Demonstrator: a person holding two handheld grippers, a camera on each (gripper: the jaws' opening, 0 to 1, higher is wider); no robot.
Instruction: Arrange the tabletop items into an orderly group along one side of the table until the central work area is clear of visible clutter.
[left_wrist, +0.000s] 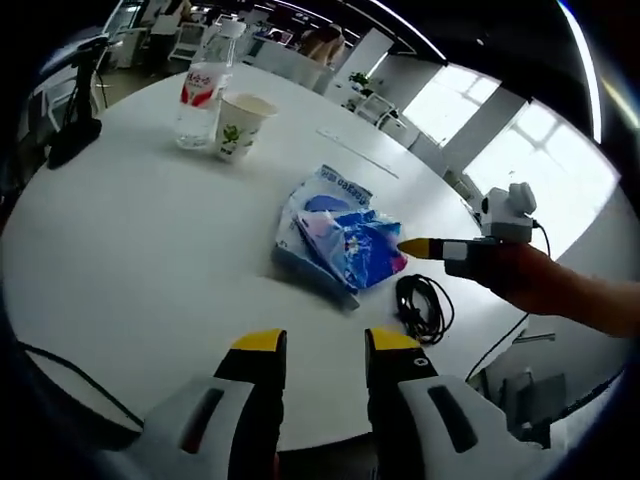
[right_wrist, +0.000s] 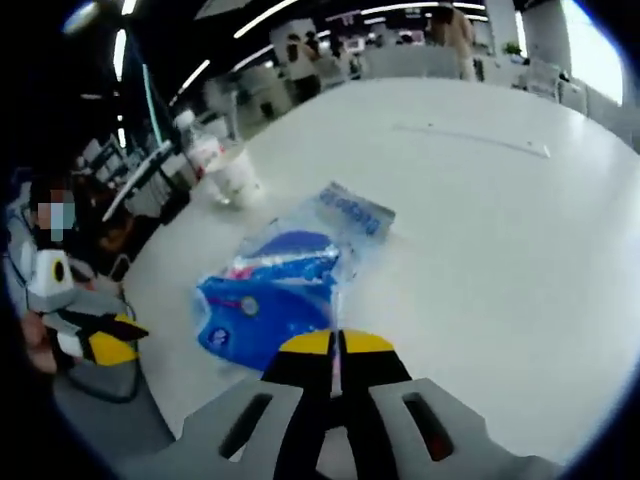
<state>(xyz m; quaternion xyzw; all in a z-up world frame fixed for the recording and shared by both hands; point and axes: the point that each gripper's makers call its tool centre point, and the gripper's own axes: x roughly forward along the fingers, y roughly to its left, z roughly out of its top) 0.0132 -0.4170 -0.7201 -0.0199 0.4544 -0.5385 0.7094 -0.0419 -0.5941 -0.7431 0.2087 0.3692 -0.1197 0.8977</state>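
Crinkled blue-and-white plastic packet (right_wrist: 275, 290) lies mid-desk on the round white desk (left_wrist: 130, 250), its thin edge pinched between the pressed-together jaws of the right gripper (right_wrist: 335, 345). Slick film could slip free or tear if dragged. Left gripper (left_wrist: 320, 345) hovers spread near the desk's near edge. Clear plastic bottle (left_wrist: 203, 85) and paper cup (left_wrist: 238, 125) stand touching by the far edge; black cable (left_wrist: 422, 305) coils beside the packet.

Bright windows (left_wrist: 520, 150) beyond the white table (left_wrist: 130, 260) (office desks behind).
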